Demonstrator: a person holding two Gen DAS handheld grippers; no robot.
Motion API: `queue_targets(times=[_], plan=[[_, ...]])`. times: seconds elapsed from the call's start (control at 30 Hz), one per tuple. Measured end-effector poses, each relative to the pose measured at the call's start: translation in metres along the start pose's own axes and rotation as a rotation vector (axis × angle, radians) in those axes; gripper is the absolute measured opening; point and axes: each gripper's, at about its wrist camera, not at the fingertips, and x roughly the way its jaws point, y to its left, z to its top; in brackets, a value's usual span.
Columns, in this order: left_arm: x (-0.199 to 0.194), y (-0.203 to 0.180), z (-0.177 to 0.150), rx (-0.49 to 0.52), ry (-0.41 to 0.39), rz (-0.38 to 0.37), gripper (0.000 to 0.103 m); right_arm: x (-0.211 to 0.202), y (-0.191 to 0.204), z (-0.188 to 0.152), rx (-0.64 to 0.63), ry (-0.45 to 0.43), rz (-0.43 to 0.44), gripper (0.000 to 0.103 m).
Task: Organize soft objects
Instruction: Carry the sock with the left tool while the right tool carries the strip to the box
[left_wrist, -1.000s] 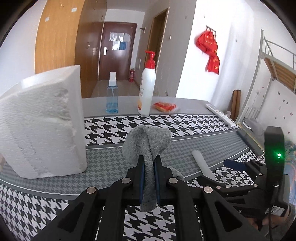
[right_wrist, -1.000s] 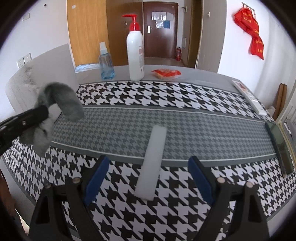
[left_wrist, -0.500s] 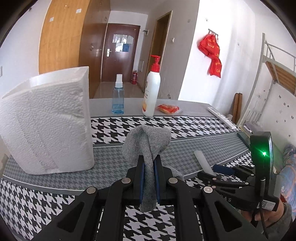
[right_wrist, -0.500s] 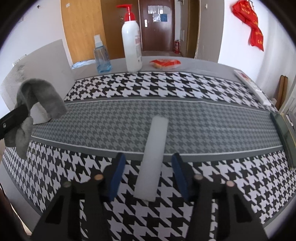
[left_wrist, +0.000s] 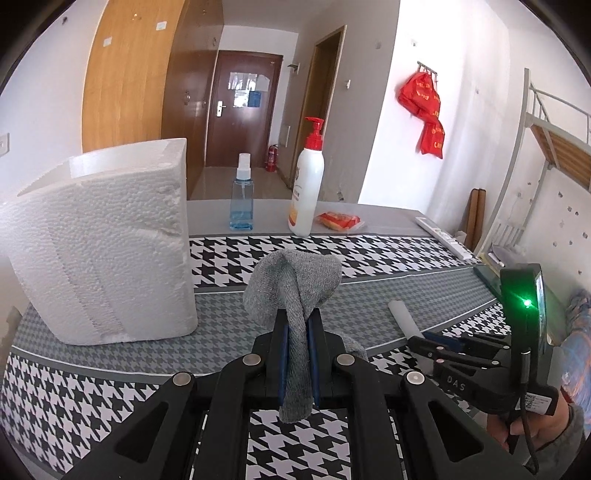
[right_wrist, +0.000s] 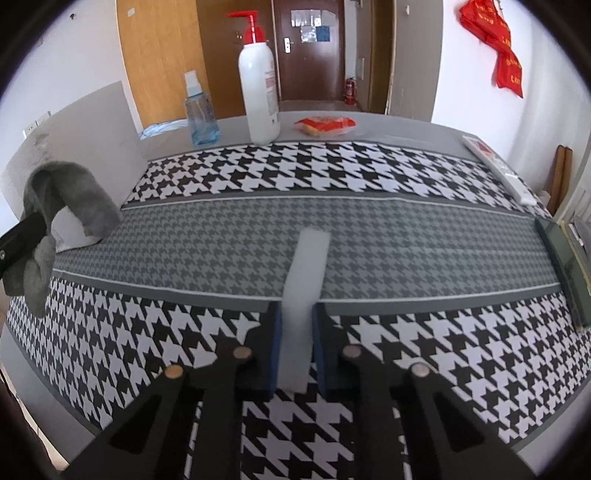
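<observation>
Your left gripper (left_wrist: 296, 356), low centre of its frame: fingers pressed together, pinching one grey sock (left_wrist: 293, 291) that droops over the tips, above the houndstooth cloth (left_wrist: 92, 391). Your right gripper (right_wrist: 297, 345), low centre: pads closed on the near end of one white foam strip (right_wrist: 304, 280) that runs out over the cloth. Mid-left: one white foam block (left_wrist: 107, 243). Far edge, upper centre: two bottles, one blue spray bottle (left_wrist: 242, 201) and one white pump bottle (left_wrist: 306, 192); one red packet (left_wrist: 338, 220).
</observation>
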Motion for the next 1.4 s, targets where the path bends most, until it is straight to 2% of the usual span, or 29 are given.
queue_targets(times=[0.27,0.8,1.4], plan=[[-0.008,0.0,0.002,0.004,-0.015,0.021,0.01,-0.02,0.001,0.007,-0.01,-0.032,0.011,0.013],[-0.034,0.002,0.007,0.028,-0.064,0.056,0.01,-0.072,0.025,0.021,-0.101,-0.158,0.027,0.013],[-0.059,0.004,0.026,0.042,-0.118,0.093,0.01,-0.104,0.049,0.045,-0.169,-0.25,0.076,0.013]])
